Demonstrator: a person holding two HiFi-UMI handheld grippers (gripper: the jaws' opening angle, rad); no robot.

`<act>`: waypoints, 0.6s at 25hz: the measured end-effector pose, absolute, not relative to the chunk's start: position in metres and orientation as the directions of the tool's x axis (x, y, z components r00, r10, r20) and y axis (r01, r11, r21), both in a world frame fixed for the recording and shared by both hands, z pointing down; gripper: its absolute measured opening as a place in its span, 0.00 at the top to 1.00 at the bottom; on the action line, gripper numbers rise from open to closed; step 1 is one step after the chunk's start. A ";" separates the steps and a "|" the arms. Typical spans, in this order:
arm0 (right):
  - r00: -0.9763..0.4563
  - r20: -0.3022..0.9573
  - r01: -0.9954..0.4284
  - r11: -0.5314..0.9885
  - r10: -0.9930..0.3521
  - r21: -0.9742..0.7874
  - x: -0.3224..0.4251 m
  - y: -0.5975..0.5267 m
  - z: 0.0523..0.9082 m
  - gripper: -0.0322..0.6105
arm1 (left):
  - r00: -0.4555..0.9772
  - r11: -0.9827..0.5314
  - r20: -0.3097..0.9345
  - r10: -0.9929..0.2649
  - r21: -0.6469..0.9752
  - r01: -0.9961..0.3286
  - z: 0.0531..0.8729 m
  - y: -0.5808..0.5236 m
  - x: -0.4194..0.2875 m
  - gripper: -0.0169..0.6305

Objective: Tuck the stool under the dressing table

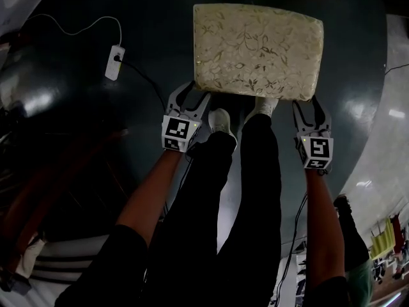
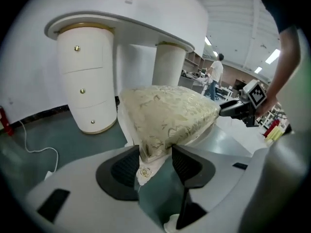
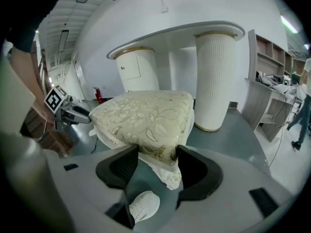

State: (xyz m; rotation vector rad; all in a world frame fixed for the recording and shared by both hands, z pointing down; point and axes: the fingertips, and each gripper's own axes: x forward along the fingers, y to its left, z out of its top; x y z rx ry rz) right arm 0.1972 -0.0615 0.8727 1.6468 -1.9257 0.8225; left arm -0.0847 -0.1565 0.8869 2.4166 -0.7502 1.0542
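The stool (image 1: pixel 255 50), w/ its cream floral cushion, stands on the dark floor (image 1: pixel 160 31) just ahead of both grippers. It is not yet under the dressing table (image 2: pixel 121 25), which is further ahead, beyond the stool. The left gripper (image 2: pixel 155 161) is released: its jaws stand wide on both sides of the near left corner of the cushion, and the cushion does not look squeezed. The right gripper (image 3: pixel 156 164) is the same at the near right corner, jaws wide and nothing clenched. The person's shoes (image 1: pixel 220 120) are just behind the stool, btw. the two grippers.

The step in hand, I judge, is to take hold of the two near corners and then push. To do it well, close both grippers together and deep enough to catch the firm edge, not only the soft frill, which may slip. Then push straight and evenly so the stool does not turn. Aim for the gap btw. the drawer pedestal (image 2: pixel 85 76) and the fluted pedestal (image 3: pixel 214 76).
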 end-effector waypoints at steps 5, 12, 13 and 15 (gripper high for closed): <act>-0.163 0.697 -0.986 0.095 -0.698 -0.136 0.199 -0.063 0.872 0.58 | 0.563 -0.734 0.742 -0.363 0.144 -0.664 0.886 -0.155 -0.085 0.64; -0.184 0.709 -0.983 0.121 -0.681 -0.139 0.195 -0.058 0.874 0.58 | 0.511 -0.708 0.771 -0.381 0.112 -0.697 0.887 -0.161 -0.085 0.65; -0.186 0.714 -0.983 0.117 -0.675 -0.144 0.196 -0.059 0.876 0.58 | 0.508 -0.710 0.775 -0.376 0.111 -0.695 0.887 -0.160 -0.084 0.66; -0.184 0.719 -0.983 0.110 -0.670 -0.148 0.198 -0.061 0.877 0.58 | 0.503 -0.707 0.780 -0.373 0.112 -0.698 0.888 -0.158 -0.083 0.66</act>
